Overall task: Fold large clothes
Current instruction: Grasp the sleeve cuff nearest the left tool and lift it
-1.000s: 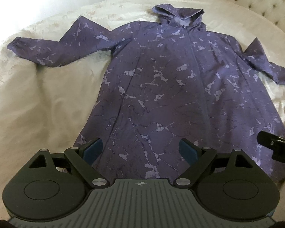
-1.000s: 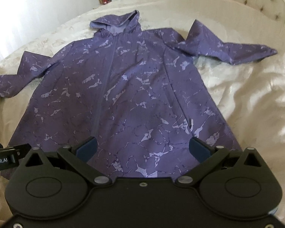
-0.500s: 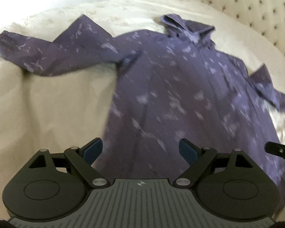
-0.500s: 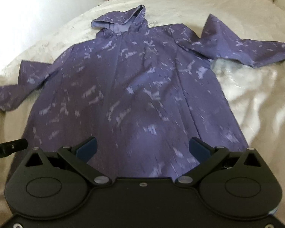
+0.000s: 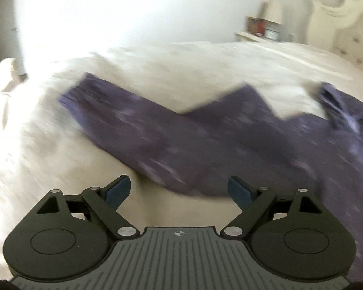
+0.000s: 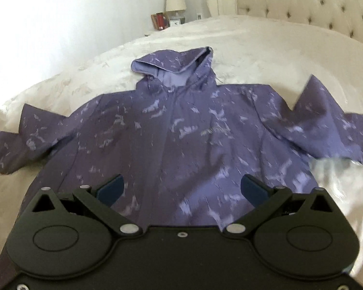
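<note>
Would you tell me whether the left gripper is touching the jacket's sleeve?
Cannot tell. In the blurred left wrist view, the left gripper has open jaws with the sleeve ahead of them, but no gap or contact shows plainly.

Bright window glare washes out the upper left; left view heavily motion-blurred, edges fisheye-bent.

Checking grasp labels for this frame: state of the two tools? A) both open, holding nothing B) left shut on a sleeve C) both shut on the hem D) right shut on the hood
A: the left tool and the right tool each show pads spread wide with nothing between them, and the purple jacket lies flat on the bed.
</note>
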Available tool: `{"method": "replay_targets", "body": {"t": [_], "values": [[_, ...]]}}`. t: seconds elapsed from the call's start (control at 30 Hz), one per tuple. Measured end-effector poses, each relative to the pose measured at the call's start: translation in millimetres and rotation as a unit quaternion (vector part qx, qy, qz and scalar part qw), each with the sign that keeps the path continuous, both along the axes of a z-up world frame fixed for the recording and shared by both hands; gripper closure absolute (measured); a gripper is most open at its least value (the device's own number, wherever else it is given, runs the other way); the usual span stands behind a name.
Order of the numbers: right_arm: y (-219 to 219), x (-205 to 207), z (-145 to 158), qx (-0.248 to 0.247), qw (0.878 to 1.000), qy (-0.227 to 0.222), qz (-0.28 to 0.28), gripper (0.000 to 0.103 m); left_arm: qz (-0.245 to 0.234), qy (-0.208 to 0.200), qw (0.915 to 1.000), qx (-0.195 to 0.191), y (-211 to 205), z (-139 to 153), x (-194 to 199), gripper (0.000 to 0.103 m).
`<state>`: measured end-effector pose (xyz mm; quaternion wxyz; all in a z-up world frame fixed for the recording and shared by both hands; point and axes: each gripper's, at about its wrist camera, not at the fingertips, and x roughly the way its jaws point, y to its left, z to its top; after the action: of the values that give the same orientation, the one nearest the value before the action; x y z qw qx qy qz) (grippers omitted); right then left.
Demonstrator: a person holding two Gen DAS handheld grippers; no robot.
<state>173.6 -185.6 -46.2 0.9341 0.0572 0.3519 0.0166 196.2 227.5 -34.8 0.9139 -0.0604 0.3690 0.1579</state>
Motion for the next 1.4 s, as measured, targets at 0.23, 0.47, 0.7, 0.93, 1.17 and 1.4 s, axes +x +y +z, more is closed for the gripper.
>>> {"method": "replay_targets", "body": {"t": [0.23,0.47,0.7,0.93,1.17,1.4], "values": [[11,16,-15,0.022,1.0,0.014,0.016,0.001,0.062,-0.016,0.9976,0.026,51,1,28,0.015],[1,8,-30,0.027,0.999,0.025,0.011,0.001,0.105,-0.014,0.9926,0.06,66,3,47,0.053],[-19,2,-39,0.034,0.999,0.006,-0.015,0.001,0.101,-0.062,0.992,0.045,48,34,47,0.092],[-41,-2,-49,0.052,0.998,0.008,-0.026,0.001,0.006,-0.118,0.9919,0.047,-33,93,54,0.092],[-66,-5,-45,0.067,0.996,0.012,-0.053,0.001,-0.111,-0.181,0.9765,0.035,-141,134,61,0.092],[-80,-5,-39,0.081,0.994,0.005,-0.067,0.001,-0.213,-0.205,0.9552,0.006,-227,134,70,0.092]]}}
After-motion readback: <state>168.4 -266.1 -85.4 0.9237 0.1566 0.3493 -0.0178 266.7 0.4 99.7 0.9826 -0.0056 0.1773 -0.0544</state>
